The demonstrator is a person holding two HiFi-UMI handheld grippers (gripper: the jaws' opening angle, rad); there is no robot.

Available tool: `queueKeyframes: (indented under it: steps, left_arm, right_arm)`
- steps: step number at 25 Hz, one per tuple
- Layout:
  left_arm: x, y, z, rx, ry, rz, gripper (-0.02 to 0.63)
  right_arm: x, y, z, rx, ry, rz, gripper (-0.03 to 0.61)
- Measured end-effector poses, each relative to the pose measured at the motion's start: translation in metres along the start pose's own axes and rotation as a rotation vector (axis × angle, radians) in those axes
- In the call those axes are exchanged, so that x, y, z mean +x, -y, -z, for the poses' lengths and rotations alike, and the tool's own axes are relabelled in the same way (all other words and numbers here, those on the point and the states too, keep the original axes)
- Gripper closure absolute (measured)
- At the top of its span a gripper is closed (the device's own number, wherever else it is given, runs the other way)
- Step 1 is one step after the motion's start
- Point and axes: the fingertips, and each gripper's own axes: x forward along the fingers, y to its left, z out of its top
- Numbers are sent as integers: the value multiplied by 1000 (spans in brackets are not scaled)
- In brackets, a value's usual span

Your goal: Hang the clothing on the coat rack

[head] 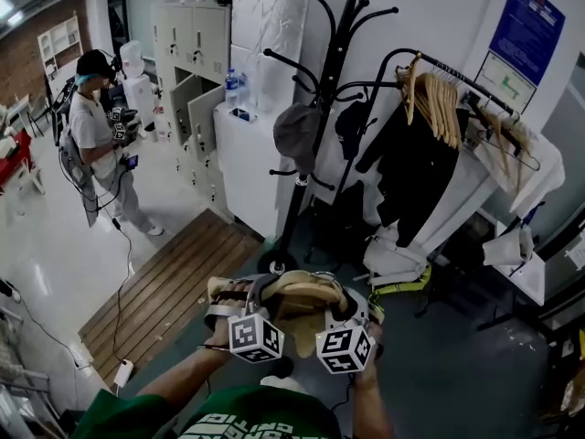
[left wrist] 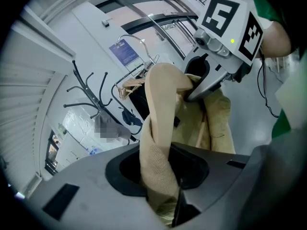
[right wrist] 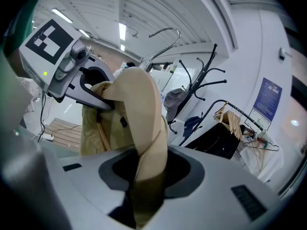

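Observation:
A tan garment (head: 302,295) is bunched between my two grippers, low in the head view and close to my body. My left gripper (head: 236,311) is shut on a twisted strip of the tan garment (left wrist: 160,128). My right gripper (head: 355,323) is shut on another fold of the tan garment (right wrist: 144,114). Each gripper view shows the other gripper clamped on the cloth a short way off. The black coat rack (head: 336,80) stands ahead on the floor. A grey cap (head: 297,131) and a dark cap (head: 352,124) hang on it, and its upper hooks are bare.
To the right of the rack is a clothes rail with wooden hangers (head: 441,103) and a black jacket (head: 409,172). A white cabinet (head: 251,163) stands behind the rack. A person (head: 96,140) stands at far left. A wooden floor panel (head: 174,282) lies front left.

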Motion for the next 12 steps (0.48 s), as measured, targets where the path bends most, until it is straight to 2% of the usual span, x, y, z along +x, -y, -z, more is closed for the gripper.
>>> queueKeyframes:
  steps: [12]
  left_arm:
    - [57,-27,-27,-21,-20,-54,505]
  right_arm:
    - [44,58,0,-39,49,-26,453]
